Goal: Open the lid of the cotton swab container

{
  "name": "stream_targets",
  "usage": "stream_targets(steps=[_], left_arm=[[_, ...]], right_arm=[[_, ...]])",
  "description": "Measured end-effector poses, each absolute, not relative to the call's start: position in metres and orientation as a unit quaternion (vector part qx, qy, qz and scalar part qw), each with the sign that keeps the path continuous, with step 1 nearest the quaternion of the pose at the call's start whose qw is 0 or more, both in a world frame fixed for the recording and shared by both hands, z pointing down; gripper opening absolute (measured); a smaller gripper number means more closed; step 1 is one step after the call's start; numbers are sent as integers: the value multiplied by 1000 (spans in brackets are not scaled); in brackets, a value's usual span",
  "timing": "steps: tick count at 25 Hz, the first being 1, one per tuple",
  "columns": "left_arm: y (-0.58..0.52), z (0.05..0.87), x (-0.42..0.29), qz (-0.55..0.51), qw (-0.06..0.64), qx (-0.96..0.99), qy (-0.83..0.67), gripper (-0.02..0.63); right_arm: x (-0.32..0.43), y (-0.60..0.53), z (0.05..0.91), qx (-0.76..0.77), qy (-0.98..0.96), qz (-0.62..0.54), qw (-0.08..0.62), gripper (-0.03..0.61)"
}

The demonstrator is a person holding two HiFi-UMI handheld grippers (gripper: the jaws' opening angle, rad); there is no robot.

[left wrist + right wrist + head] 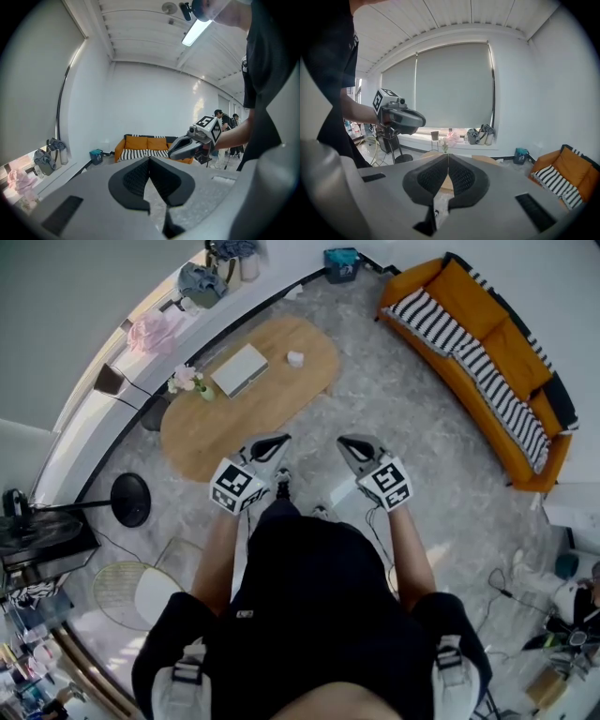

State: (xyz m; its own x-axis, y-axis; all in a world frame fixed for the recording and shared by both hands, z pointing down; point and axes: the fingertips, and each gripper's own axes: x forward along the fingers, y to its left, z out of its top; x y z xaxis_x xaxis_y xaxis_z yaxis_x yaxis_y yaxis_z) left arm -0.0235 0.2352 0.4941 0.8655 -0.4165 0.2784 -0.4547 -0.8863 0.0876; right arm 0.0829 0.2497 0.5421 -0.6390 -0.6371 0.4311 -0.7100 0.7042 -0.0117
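In the head view a small white box (294, 358), perhaps the cotton swab container, sits on the far part of the oval wooden table (281, 399); it is too small to make out a lid. My left gripper (278, 441) and right gripper (346, 442) hover side by side over the floor, short of the table's near edge. Both are shut, with nothing between the jaws. In the left gripper view its jaws (150, 159) meet at the tips, and the right gripper (174, 153) shows beyond them. In the right gripper view the jaws (448, 157) are also shut, with the left gripper (423, 122) at upper left.
A flat white box (241, 369) and a small flower vase (192, 381) share the table. An orange sofa (487, 343) with a striped blanket lines the right. A black lamp base (130, 500) and a round wire seat (136, 592) stand on the left. A window ledge (187, 329) holds clutter.
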Motion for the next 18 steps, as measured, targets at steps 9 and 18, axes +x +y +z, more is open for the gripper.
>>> stream_targets(steps=[9,18], left_arm=[[194,496,-29,121,83,968,-205,0],[158,501,-32,128,85,973,-172,0]], right_arm=[[72,216,545,384,-893,94,216,-3],[67,187,548,411,-877,109,222,-5]])
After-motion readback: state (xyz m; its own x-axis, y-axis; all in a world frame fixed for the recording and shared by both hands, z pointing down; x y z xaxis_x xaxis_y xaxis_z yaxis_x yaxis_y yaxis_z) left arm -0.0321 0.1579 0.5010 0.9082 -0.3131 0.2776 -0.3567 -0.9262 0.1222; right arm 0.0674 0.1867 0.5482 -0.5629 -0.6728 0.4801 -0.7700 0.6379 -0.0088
